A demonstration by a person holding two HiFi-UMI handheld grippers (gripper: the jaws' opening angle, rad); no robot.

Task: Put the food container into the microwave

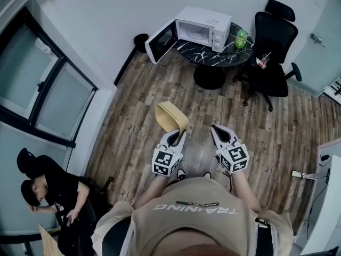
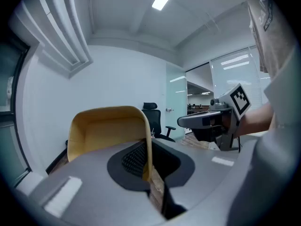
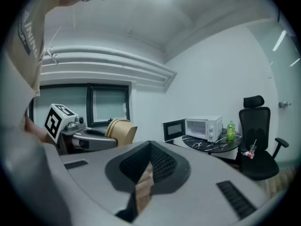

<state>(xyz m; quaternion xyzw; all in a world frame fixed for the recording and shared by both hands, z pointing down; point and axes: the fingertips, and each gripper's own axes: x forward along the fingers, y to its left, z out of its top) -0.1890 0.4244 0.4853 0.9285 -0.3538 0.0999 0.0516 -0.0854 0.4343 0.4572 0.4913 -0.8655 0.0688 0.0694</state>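
A person stands on a wood-plank floor [image 1: 154,89] in a white-walled office, seen from above with a gripper in each hand. At the far side of the room, a round black marble-pattern table [image 1: 198,51] carries a white microwave [image 1: 205,28] whose door [image 1: 161,41] hangs open to the left. A black office chair [image 1: 274,47] sits just right of the table. A second person [image 1: 50,188] sits at the near left by the dark-framed windows [image 1: 48,89].

The tan food container [image 1: 171,116] is held up in the air in front of the person, well apart from the microwave. The left gripper [image 1: 176,137] is clenched on the container's near wall, which stands pinched between the two jaws, with the container's open side turned to the left in the left gripper view. The right gripper [image 1: 222,135] is just to the right of it, jaws drawn together with nothing between them; only a sliver of floor shows through the gap in the right gripper view.

A green bottle [image 1: 241,38] stands on the table, just right of the microwave.
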